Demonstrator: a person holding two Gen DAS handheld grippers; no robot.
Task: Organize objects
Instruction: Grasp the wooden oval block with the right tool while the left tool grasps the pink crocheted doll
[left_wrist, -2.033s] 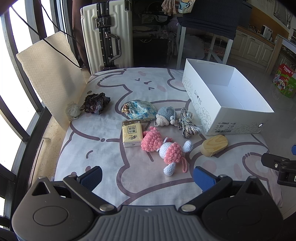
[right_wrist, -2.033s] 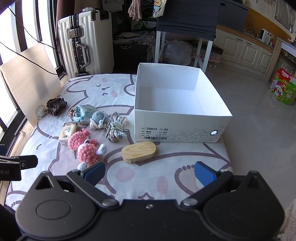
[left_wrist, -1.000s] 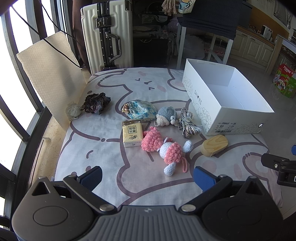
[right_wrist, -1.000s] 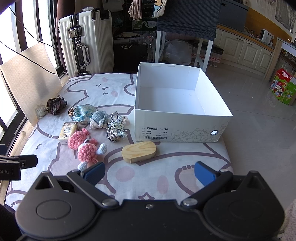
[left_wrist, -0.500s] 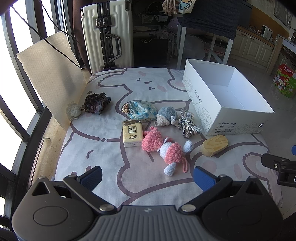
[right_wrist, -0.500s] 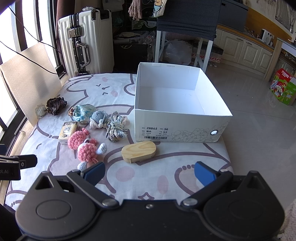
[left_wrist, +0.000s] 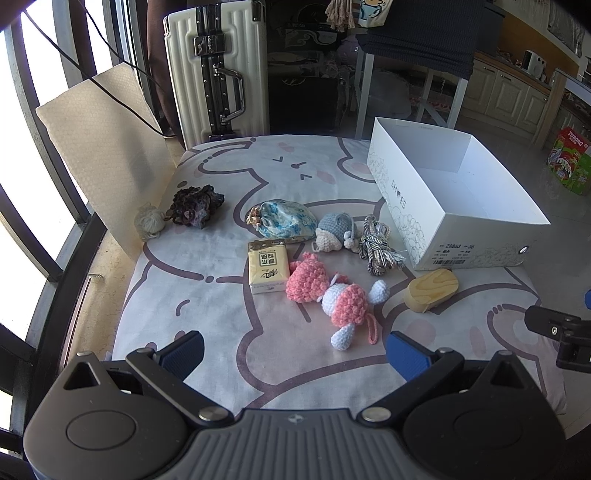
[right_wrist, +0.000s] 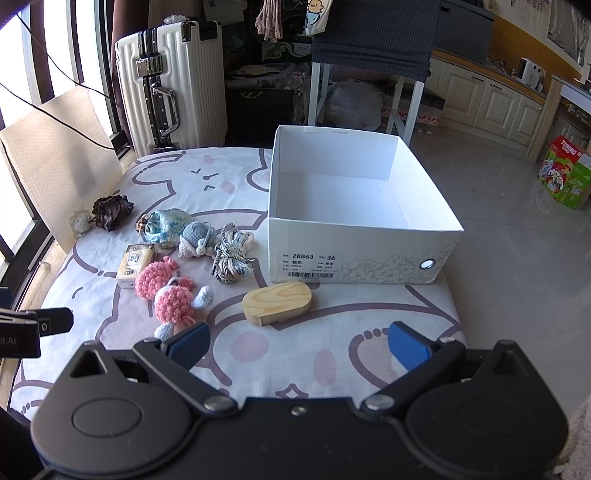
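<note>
An empty white shoebox stands at the table's right. Left of it lie a wooden oval block, a pink crochet toy, a yellow tissue pack, a rope bundle, a grey crochet toy, a blue floral pouch, a dark crochet piece and a cream yarn ball. My left gripper and right gripper are open and empty, near the table's front edge.
The table carries a cartoon-print cloth. A beige panel leans at the left edge by the window bars. A white suitcase and a chair stand behind the table. Tiled floor lies to the right.
</note>
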